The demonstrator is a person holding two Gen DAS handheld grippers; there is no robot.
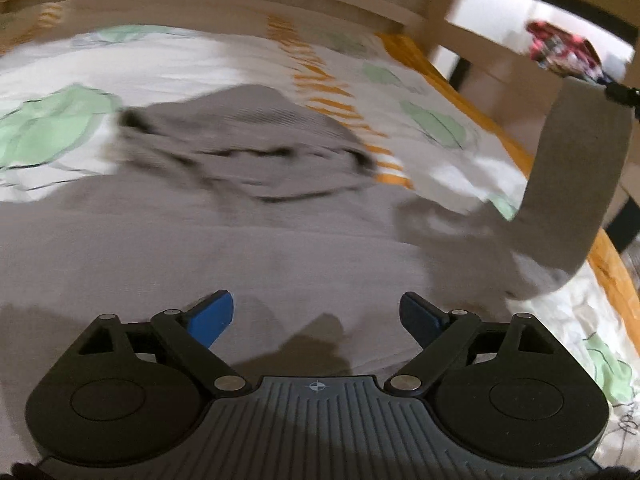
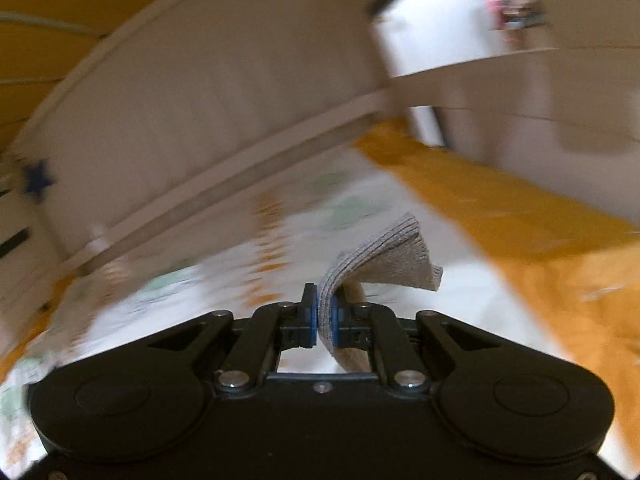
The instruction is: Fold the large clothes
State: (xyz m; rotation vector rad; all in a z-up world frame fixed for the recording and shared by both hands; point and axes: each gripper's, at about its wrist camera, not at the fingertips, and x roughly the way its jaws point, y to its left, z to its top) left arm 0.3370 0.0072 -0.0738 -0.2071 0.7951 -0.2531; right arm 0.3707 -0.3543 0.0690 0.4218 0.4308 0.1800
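Note:
A large grey knitted garment (image 1: 224, 208) lies spread on the bed, its hood or collar bunched at the far end. My left gripper (image 1: 316, 316) is open and empty just above the garment's near part. One grey sleeve (image 1: 580, 168) is lifted up at the right, held at its top. In the right wrist view my right gripper (image 2: 325, 320) is shut on the ribbed grey sleeve cuff (image 2: 392, 260), which sticks out past the blue pads (image 2: 337, 318). Both views are motion-blurred.
The bedsheet (image 1: 440, 120) is white with green leaves and orange marks, over an orange cover (image 2: 520, 208). A pale wooden headboard (image 2: 192, 120) stands at the far end. The bed's wooden side edge (image 1: 612, 264) runs along the right.

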